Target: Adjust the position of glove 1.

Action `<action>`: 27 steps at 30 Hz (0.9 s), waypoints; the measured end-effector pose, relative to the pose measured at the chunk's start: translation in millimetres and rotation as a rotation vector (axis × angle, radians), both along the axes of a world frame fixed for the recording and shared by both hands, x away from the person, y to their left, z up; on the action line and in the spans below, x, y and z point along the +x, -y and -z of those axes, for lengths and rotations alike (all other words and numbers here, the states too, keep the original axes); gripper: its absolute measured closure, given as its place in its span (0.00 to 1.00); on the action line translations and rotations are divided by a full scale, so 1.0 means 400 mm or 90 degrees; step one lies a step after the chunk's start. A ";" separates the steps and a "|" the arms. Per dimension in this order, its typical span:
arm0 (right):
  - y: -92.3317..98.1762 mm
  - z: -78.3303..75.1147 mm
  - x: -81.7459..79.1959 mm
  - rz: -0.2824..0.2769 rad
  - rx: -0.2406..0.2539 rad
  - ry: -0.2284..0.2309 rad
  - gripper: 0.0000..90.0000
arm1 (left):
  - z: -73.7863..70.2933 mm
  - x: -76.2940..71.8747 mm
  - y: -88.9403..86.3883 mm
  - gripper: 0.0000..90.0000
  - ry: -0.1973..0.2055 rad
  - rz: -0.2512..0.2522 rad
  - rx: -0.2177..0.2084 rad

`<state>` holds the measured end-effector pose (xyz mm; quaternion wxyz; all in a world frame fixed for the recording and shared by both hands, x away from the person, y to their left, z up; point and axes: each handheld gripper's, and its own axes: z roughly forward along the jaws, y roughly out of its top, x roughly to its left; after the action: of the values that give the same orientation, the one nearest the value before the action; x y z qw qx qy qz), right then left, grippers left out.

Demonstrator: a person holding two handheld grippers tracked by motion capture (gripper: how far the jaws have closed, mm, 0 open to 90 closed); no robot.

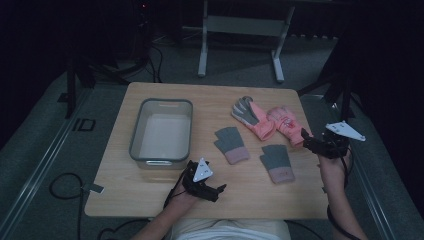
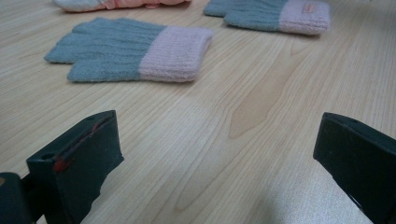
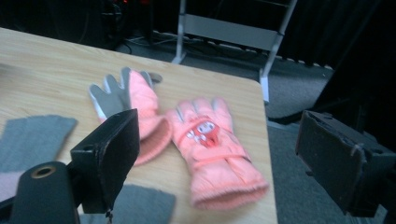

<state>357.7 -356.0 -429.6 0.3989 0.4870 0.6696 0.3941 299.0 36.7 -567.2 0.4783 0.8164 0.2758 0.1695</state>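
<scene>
On pale wood-grain table [image 1: 150, 192]: four gloves, two wide-open, empty grippers.
From above, left gripper [image 1: 212, 190] lies near the clear plastic bin [image 1: 162, 131]; its view meets a ribbed grey-pink knit glove [image 2: 133, 51]; right gripper [image 3: 215, 154] frames a padded pink glove [image 3: 212, 144].

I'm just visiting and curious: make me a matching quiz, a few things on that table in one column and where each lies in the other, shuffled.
Things:
1. bin
2. pink gloves
3. grey mittens
4. left gripper

Places:
A. far right of the table, by the right gripper
B. near edge, in front of the bin
C. left part of the table
D. middle of the table, side by side

Pairs: 1-C, 2-A, 3-D, 4-B
</scene>
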 end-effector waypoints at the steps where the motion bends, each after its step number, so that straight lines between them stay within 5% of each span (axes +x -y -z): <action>1: -0.007 -0.004 0.002 -0.003 -0.001 0.002 0.15 | 0.000 0.000 0.000 0.00 0.001 0.000 0.001; 15: -0.105 -0.024 0.024 -0.087 0.008 0.002 0.15 | 0.000 -0.001 0.000 0.00 0.002 0.000 0.001; 20: -0.137 -0.018 0.036 -0.128 -0.012 -0.021 0.16 | 0.000 -0.001 0.000 0.00 0.002 0.001 0.001; 27: -0.196 0.000 0.061 -0.207 0.005 -0.049 0.15 | 0.000 -0.001 0.000 0.00 0.002 0.003 0.003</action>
<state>382.1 -277.5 -429.8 0.3017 0.3884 0.7530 0.4371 298.5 36.6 -567.2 0.4771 0.8180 0.2724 0.1707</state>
